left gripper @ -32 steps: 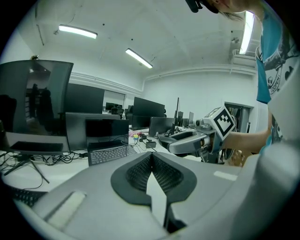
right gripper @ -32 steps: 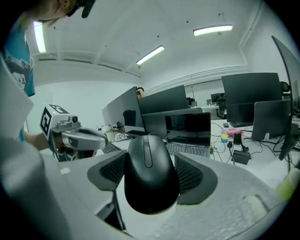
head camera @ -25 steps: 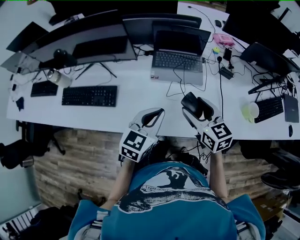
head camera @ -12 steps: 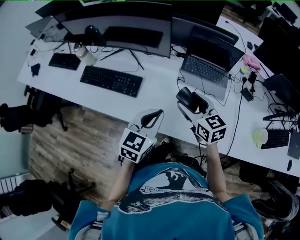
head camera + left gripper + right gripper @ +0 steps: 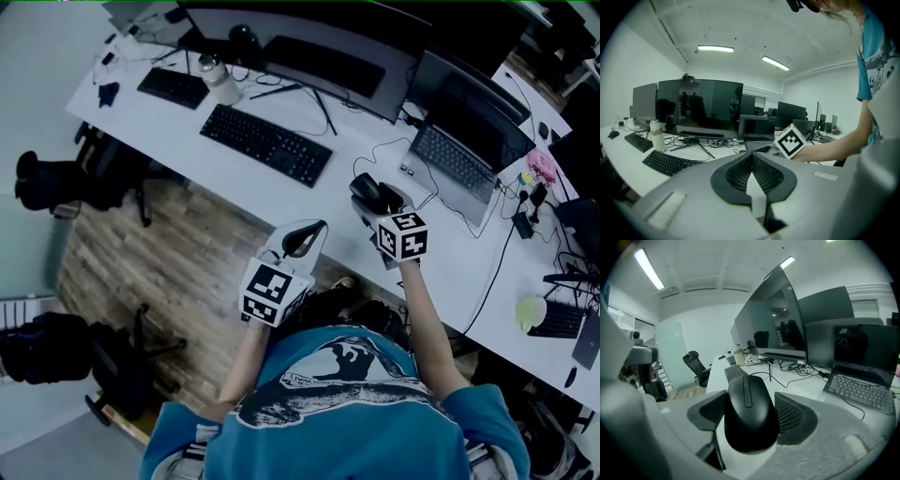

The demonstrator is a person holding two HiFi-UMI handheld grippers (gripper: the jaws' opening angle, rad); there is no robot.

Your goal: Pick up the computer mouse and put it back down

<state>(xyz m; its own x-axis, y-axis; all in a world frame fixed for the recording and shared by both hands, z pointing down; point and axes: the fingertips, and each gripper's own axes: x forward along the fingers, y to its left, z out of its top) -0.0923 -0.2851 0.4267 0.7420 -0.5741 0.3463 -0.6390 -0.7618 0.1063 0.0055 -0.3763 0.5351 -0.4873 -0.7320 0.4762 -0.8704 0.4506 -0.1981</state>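
- Office room with white walls and strip lights (image 5: 715,48) overhead; a long white desk (image 5: 450,239) runs slantwise across the head view, with wooden floor (image 5: 141,244) on my side of it.
- My right gripper (image 5: 377,202) is out over the desk, a little in from the front edge, clamped on the computer mouse (image 5: 750,413). Both pads press its sides and the button end points away from me. Can't tell if the mouse touches the desktop.
- Elbow room there: keyboard (image 5: 265,143) off to the left, laptop (image 5: 459,141) off to the right, both apart from the mouse, with bare white desk between.
- Further back the curved monitor (image 5: 309,52) closes off the far side.
- My left gripper (image 5: 305,234) is clenched tight on nothing. Its tips sit about at the desk's front edge, the rest is back over the floor, near the right one but not touching.
- A bottle (image 5: 217,80) stands back by the monitor stand, well apart from both grippers.
- An office chair (image 5: 56,183) is parked by the desk's left end.
- Writing-wise: just black-and-white square patterns on each marker cube (image 5: 272,291). The lettering on my shirt is too small to read.
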